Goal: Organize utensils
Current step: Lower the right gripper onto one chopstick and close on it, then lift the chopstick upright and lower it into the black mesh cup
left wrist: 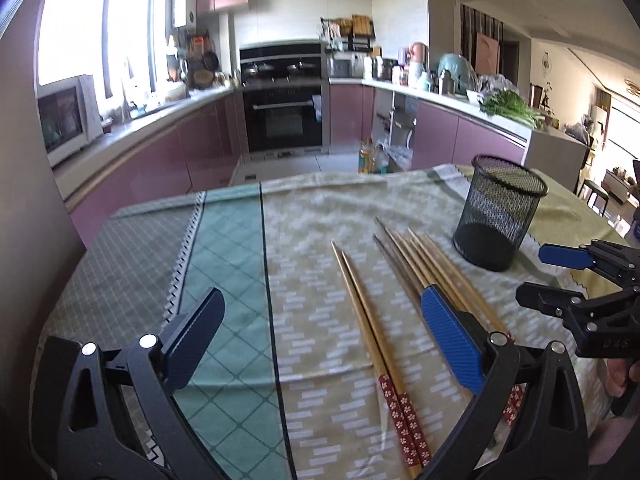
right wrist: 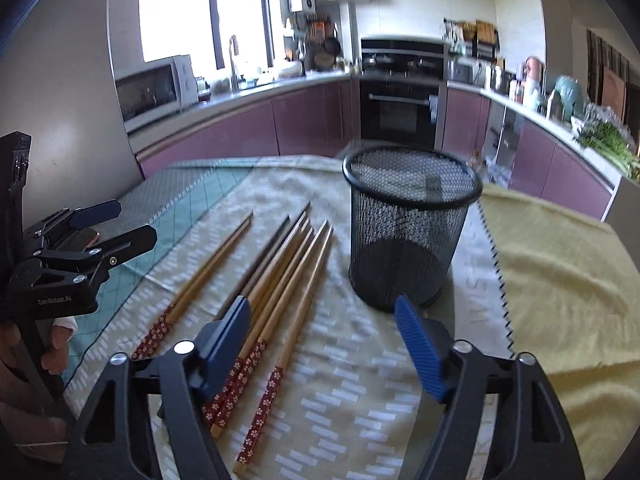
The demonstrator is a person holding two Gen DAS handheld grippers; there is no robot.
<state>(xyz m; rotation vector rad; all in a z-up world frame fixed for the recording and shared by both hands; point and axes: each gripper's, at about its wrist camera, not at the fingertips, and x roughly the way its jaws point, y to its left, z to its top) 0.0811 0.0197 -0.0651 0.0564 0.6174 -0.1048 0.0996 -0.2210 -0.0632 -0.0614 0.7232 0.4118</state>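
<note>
Several wooden chopsticks with red flowered handles lie on the tablecloth: a pair (left wrist: 374, 334) apart on the left, also in the right wrist view (right wrist: 208, 270), and a bundle (left wrist: 430, 270) beside it, also in the right wrist view (right wrist: 280, 280). A black mesh cup (left wrist: 496, 216) stands upright and empty to their right; it also shows in the right wrist view (right wrist: 408, 232). My left gripper (left wrist: 320, 316) is open and empty above the pair. My right gripper (right wrist: 324, 316) is open and empty, between the bundle and the cup.
The table wears a patterned cloth (left wrist: 224, 264) and a yellow towel (right wrist: 560, 280) at the right. The right gripper shows at the right edge of the left wrist view (left wrist: 560, 276); the left one shows at the left of the right wrist view (right wrist: 120, 224). Kitchen counters stand beyond.
</note>
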